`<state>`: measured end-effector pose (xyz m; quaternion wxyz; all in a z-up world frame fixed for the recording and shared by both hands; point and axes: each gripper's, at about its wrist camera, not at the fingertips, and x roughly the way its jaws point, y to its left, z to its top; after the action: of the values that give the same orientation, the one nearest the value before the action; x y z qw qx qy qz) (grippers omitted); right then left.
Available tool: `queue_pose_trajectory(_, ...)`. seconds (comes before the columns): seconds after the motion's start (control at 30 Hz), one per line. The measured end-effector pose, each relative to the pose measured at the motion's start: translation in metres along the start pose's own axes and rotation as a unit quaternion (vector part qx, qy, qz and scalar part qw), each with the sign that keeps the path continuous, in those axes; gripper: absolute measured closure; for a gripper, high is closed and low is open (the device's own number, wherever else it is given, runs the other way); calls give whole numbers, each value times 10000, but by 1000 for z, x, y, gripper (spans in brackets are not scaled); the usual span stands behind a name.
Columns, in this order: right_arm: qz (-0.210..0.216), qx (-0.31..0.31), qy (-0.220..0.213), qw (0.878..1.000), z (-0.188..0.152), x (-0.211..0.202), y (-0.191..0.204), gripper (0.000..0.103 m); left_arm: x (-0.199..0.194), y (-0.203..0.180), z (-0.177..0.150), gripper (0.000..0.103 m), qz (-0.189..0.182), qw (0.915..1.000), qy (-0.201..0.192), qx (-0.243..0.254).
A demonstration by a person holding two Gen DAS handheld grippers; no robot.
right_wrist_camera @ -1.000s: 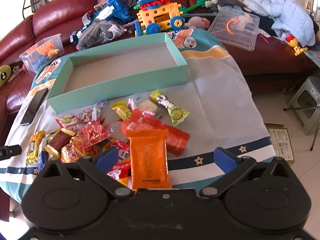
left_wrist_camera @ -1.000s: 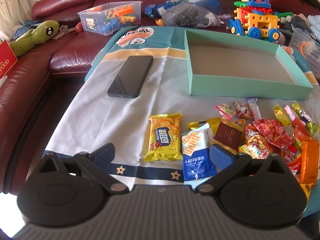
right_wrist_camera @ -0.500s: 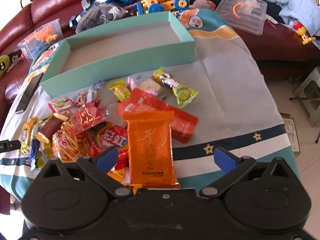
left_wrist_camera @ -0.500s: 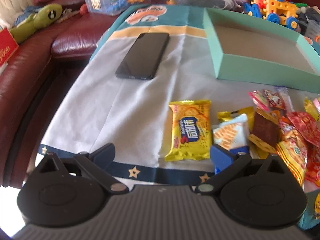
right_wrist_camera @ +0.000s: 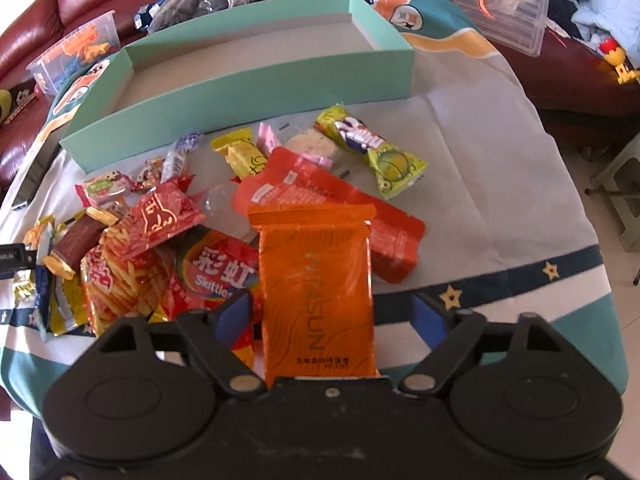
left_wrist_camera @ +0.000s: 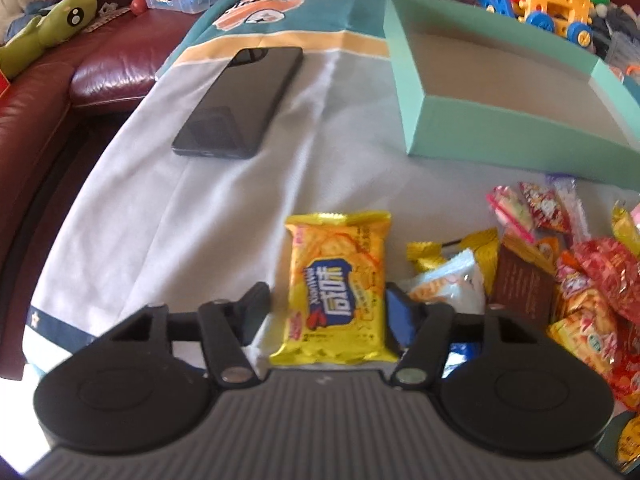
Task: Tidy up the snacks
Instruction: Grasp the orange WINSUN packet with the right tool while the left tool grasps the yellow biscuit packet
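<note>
While both sets of fingers are closing, the left gripper (left_wrist_camera: 326, 312) straddles the yellow cracker packet (left_wrist_camera: 338, 292) at lower centre and the right gripper (right_wrist_camera: 332, 316) the orange packet (right_wrist_camera: 318, 292), neither pinched yet. The pick-up step is in hand. Next, I'd judge, each grip must firm up before lifting toward the empty teal box (right_wrist_camera: 248, 84) at the top of the frame.

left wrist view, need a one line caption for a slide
Left gripper closing around a yellow cracker packet on the cloth-covered table, the empty teal box waiting beyond.
</note>
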<state>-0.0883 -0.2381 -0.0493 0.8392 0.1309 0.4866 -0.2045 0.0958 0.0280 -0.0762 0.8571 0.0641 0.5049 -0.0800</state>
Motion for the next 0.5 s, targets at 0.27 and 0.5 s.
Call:
queue_pose_trajectory(0.27, 127, -34, -45, 9999, 8, 7, 3, 52, 1, 1, 2, 40, 37, 10000, 32, -16)
queue_pose_trajectory(0.5, 187, -35, -3, 9998, 10, 6, 1, 52, 2, 1, 2, 39, 19, 10000, 23, -23)
